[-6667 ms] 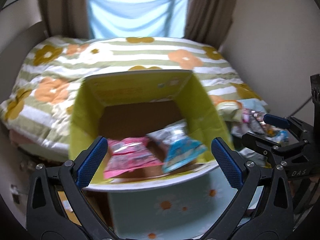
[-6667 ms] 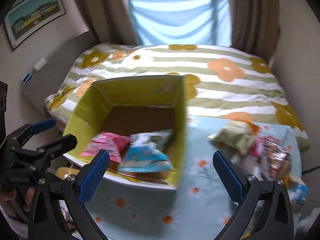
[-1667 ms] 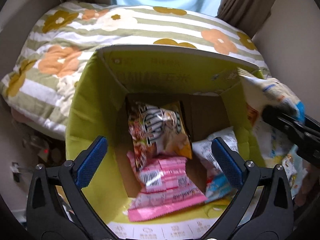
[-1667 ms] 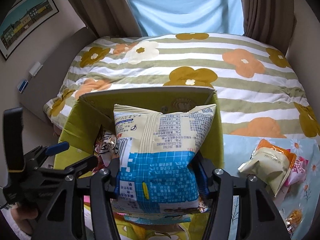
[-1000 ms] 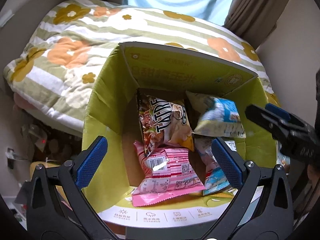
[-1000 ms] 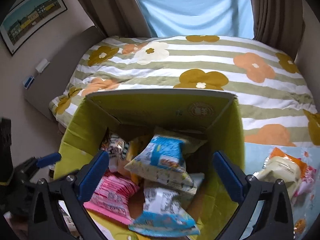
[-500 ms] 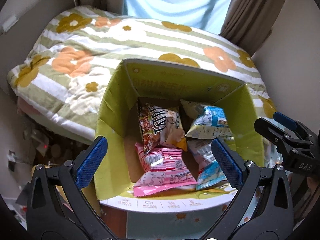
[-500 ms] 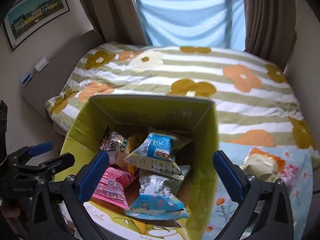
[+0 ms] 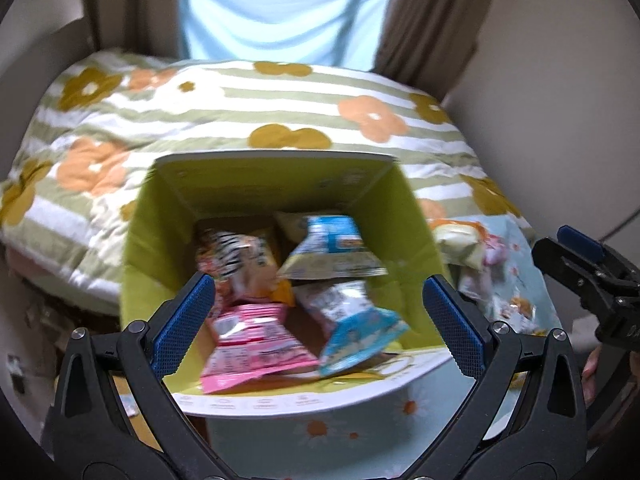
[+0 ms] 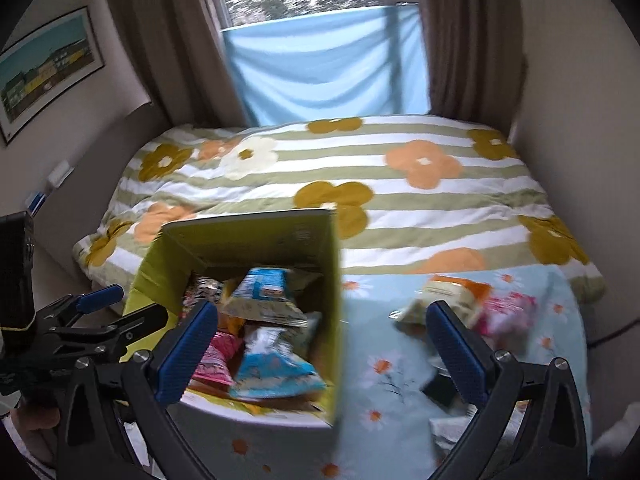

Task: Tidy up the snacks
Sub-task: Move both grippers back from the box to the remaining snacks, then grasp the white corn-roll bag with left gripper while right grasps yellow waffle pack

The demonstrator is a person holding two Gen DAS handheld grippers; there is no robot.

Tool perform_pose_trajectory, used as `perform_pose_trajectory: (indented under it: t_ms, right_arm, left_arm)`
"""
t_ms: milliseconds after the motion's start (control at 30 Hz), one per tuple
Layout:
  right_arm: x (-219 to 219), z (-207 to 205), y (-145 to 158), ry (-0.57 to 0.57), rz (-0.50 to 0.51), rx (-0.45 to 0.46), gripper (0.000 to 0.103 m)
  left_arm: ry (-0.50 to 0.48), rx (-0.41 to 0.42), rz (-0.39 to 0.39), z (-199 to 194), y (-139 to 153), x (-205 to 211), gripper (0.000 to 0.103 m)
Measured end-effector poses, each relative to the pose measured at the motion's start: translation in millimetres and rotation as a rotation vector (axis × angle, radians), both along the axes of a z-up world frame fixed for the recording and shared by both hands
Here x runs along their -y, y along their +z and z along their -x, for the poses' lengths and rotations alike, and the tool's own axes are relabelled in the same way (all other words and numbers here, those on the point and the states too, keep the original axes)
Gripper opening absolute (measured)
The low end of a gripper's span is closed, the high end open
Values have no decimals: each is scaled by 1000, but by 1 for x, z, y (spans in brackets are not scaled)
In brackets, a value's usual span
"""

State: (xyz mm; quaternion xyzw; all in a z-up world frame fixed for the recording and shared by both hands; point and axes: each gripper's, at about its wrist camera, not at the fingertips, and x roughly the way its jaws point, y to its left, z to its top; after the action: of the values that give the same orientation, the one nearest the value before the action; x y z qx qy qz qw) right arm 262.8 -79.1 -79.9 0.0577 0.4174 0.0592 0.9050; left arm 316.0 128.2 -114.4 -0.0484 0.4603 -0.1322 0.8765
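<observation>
while both grippers hung over the table, the left gripper (image 9: 318, 320) had its blue fingers (image 9: 182, 326) spread wide with nothing between them, and the right gripper (image 10: 334, 350) was likewise parted and empty. the green box (image 9: 416, 240) sat at the centre of the left view and lower left of the right view, on a pale blue daisy cloth (image 10: 384, 396). inside it lay a pink pack (image 9: 252, 344), a blue pack (image 9: 360, 336), a striped bag (image 9: 236, 256) and a blue-and-cream bag (image 9: 332, 248). more snacks (image 10: 472, 304) lay on the cloth right of the box, blurred. a flowered quilt (image 10: 360, 176) filled the upper middle.
</observation>
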Motion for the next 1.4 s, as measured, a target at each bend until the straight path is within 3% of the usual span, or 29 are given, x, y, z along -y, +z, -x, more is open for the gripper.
perform_pose_trajectory:
  t_ms: [300, 467, 633, 733, 1033, 1200, 1400]
  right_arm:
    - [78, 58, 17, -130, 14, 21, 103]
    - [132, 92, 14, -191, 6, 1, 103]
    - [178, 122, -4, -272, -6, -53, 103]
    - [203, 138, -22, -324, -35, -91, 103]
    - [246, 168, -99, -451, -80, -220, 103]
    - [252, 179, -142, -501, -115, -283, 103]
    - [246, 185, -171, -524, -99, -310, 103]
  left_arm:
    - [-134, 80, -16, 35, 27, 80, 103]
    - [-193, 71, 50, 51, 27, 132, 103]
    - [-296, 40, 58, 63, 16, 186, 103]
    - [-343, 9, 77, 69, 5, 210, 103]
    - [-443, -100, -42, 72, -59, 272, 103]
    - [-550, -161, -109, 75, -100, 304, 103]
    - [-659, -218, -169, 75, -140, 333, 100]
